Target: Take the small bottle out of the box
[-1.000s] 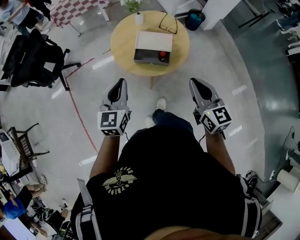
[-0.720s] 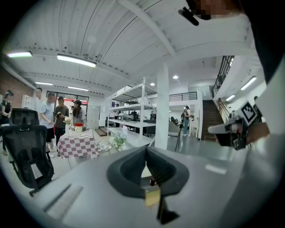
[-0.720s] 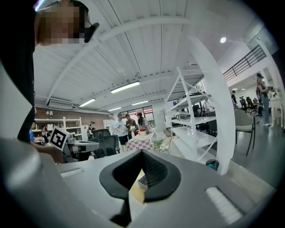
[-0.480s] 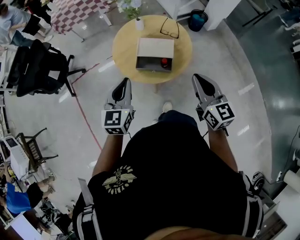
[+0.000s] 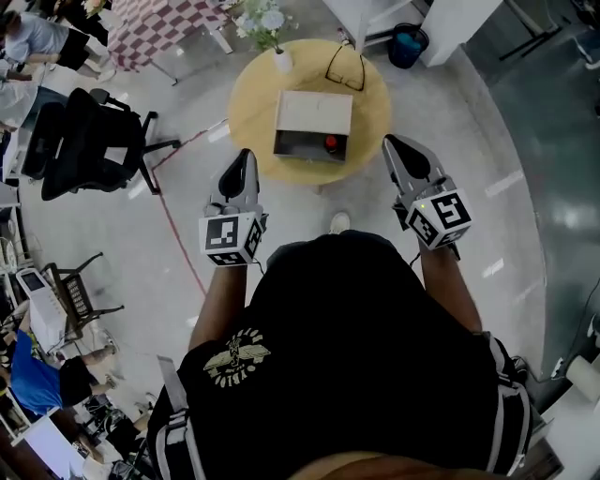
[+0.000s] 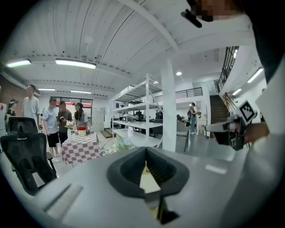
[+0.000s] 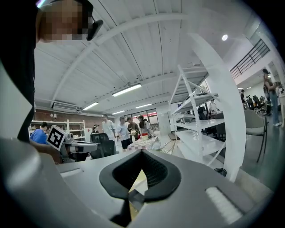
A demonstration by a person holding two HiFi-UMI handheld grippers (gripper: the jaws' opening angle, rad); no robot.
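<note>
A round wooden table stands at upper centre. Black glasses lie near its far edge, with a white vase of flowers to their left. A black office chair sits at upper left and a blue bin at upper right.

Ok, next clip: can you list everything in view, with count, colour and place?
round table: one, light wood, ahead of the person
box: one, cream top and dark grey front, middle of the table
small bottle: one, red top showing, in the box at its right end
glasses: one pair, black, on the table beyond the box
vase: one, white with pale flowers, table's far left edge
bin: one, blue, floor beyond the table
office chair: one, black, left of the table
checked table: one, red and white, far left
left tongs: one, grey, shut, empty
right tongs: one, grey, shut, empty
</note>
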